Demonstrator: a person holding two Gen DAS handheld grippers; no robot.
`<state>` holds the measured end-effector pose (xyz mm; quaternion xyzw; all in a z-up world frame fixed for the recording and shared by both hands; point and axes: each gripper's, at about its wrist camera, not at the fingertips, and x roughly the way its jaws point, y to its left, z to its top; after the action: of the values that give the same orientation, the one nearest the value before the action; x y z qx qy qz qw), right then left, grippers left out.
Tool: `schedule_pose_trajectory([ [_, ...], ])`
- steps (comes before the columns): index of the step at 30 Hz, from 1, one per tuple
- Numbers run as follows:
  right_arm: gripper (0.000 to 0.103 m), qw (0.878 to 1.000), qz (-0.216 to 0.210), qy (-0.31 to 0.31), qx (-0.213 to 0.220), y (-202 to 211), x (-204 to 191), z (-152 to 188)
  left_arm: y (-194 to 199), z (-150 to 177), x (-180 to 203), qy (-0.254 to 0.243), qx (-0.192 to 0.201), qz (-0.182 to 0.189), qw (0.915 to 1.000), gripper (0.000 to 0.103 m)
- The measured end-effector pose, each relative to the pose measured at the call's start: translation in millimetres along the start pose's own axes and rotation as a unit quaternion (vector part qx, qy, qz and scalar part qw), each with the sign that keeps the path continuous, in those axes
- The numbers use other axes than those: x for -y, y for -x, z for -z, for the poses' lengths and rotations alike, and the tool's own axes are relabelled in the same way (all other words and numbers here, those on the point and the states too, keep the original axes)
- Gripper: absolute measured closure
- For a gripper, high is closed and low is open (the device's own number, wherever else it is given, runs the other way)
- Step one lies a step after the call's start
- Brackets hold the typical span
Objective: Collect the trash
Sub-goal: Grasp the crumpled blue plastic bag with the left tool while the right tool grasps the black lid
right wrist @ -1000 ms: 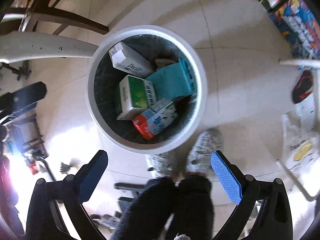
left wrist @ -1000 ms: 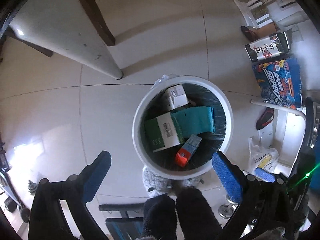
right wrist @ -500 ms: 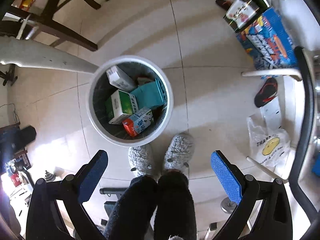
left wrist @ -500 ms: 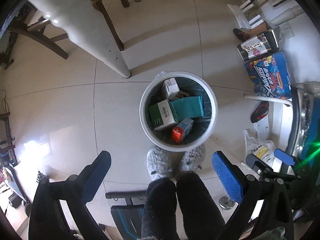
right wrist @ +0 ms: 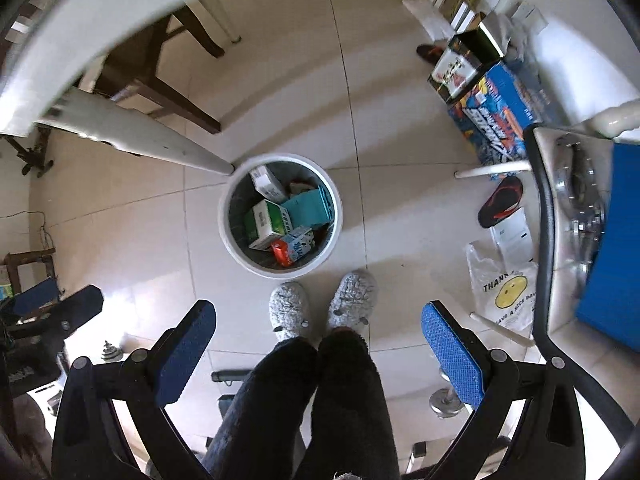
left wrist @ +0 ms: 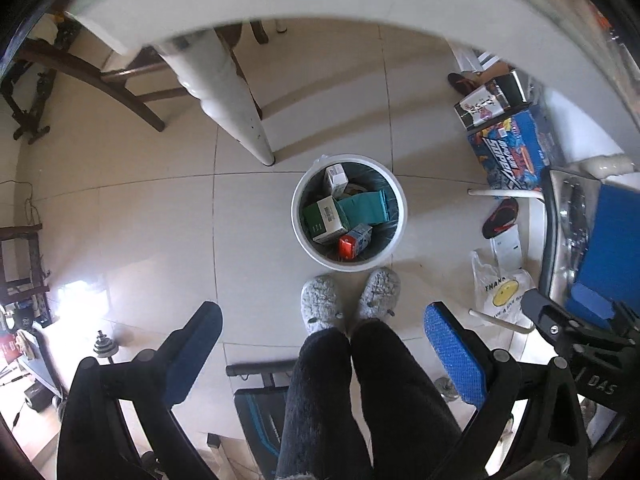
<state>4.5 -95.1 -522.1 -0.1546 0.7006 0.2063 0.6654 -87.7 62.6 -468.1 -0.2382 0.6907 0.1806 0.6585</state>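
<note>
Both the left gripper (left wrist: 322, 354) and right gripper (right wrist: 318, 350) hang spread and empty above the person's grey slippers (left wrist: 320, 309). Just beyond stands the white bin (left wrist: 394, 188), holding cartons (left wrist: 325, 219), likely deposited trash.

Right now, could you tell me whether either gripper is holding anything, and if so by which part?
Nothing is held. The left gripper and right gripper are both open and empty, above the white trash bin of cartons.
</note>
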Motion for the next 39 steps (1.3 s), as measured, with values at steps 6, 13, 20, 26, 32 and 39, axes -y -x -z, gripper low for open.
schedule_pose_trajectory([
  [6, 0.000, 1.000, -0.013, -0.002, 0.014, 79.8, -3.7, 18.3, 62.1, 17.3, 4.5, -0.014, 0.018, 0.004, 0.9997, 0.000],
  [13, 0.000, 0.999, -0.029, -0.016, 0.038, 163.2, -5.4, 27.9, 138.2, 13.0, 7.1, -0.013, 0.074, 0.022, 0.9969, 0.000],
  [20, 0.000, 0.990, -0.078, -0.059, 0.104, 242.9, 3.8, -12.3, 205.0, -46.2, 19.8, -0.025, 0.169, 0.002, 0.9853, 0.000],
  [26, 0.000, 0.981, -0.088, -0.087, 0.149, 283.7, 31.4, -91.3, 230.8, -122.4, 40.2, -0.025, 0.218, -0.037, 0.9750, 0.000],
  [32, 0.000, 0.981, -0.060, -0.112, 0.149, 269.7, 78.5, -222.4, 204.0, -222.9, 75.8, 0.002, 0.205, -0.079, 0.9756, 0.000],
  [39, 0.000, 0.986, -0.029, -0.129, 0.098, 189.1, 126.9, -417.8, 150.0, -336.1, 110.2, 0.039, 0.113, -0.103, 0.9874, 0.000],
])
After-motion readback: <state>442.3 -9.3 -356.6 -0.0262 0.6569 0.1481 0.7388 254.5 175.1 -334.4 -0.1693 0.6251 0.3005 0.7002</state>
